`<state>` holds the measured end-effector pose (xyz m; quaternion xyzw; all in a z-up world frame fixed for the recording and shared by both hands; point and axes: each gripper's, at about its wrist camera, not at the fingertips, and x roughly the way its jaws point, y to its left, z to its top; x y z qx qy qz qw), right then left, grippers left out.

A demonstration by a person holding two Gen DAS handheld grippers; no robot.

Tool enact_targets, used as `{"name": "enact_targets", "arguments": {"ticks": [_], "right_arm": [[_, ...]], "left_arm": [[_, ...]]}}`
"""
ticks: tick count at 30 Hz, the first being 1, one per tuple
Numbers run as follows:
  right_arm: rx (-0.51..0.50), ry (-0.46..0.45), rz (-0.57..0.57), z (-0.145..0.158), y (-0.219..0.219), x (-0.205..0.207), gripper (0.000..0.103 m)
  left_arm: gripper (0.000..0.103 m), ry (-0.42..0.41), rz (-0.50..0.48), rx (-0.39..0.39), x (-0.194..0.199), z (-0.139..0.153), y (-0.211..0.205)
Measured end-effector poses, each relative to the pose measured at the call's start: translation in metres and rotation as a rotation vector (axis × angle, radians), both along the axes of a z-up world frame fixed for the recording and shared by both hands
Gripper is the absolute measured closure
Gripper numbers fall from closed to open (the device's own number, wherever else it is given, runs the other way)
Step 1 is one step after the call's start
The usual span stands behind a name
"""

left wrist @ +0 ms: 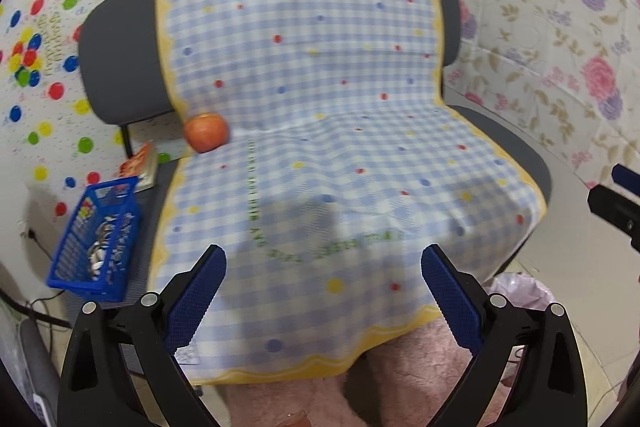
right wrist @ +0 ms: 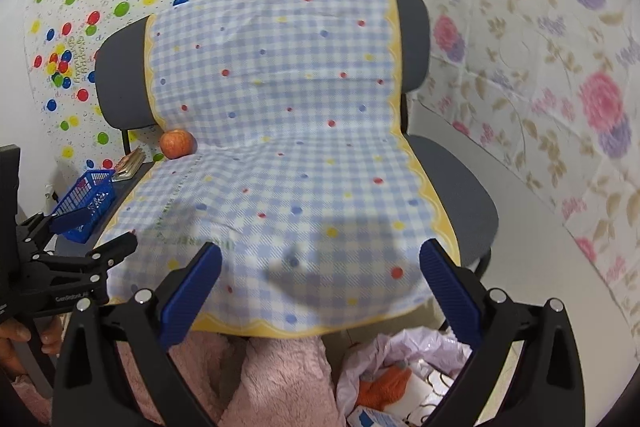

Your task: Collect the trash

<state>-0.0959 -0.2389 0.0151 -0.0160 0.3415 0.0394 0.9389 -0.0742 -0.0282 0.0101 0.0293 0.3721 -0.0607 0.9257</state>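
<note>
**Left wrist and right wrist views: both claws spread wide over a draped chair**

Left wrist view looks down on a grey padded chair (left wrist: 116,67) covered by a blue-and-white checked cloth with coloured dots and a yellow scalloped edge (left wrist: 312,99). The left gripper (left wrist: 324,287) hangs above the cloth's front part, its blue-padded jaws released and far apart, nothing between them. A round orange-red apple (left wrist: 206,132) sits at the back left of the seat, where seat meets backrest. Left of the chair stands a blue plastic slatted basket (left wrist: 100,239) with crumpled silvery scraps inside.

From the right wrist view, the right gripper (right wrist: 320,287) is likewise released, jaws wide, holding nothing, over the cloth's front edge. Below the chair's front right corner lies a pale lilac plastic bag (right wrist: 404,347), open, with trash in it: something orange and bits of white and blue packaging. Pink fluffy fabric (right wrist: 280,379) fills the foreground. A hand (right wrist: 16,339) grips the left gripper's handle at the left edge.
</note>
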Motion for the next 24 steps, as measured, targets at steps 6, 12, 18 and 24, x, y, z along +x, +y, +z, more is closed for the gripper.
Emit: {"name": "enact_targets", "arguments": {"ticks": [6,12,18,24], "right_arm": [[-0.017,-0.044,0.004,0.007,0.013,0.013,0.006],[0.002,-0.008,0.053,-0.005,0.021,0.021,0.006],[0.010,0.002,0.054,-0.010,0.022,0.023,0.006],[0.014,0.004,0.050,-0.011,0.021,0.025,0.006]], "left_arm": [[0.006,-0.007,0.066,0.008,0.003,0.005,0.020],[0.006,0.001,0.083,0.006,0.005,0.004,0.025],[0.006,0.007,0.084,0.006,0.008,0.003,0.024],[0.006,0.012,0.087,0.000,0.010,0.002,0.024]]}}
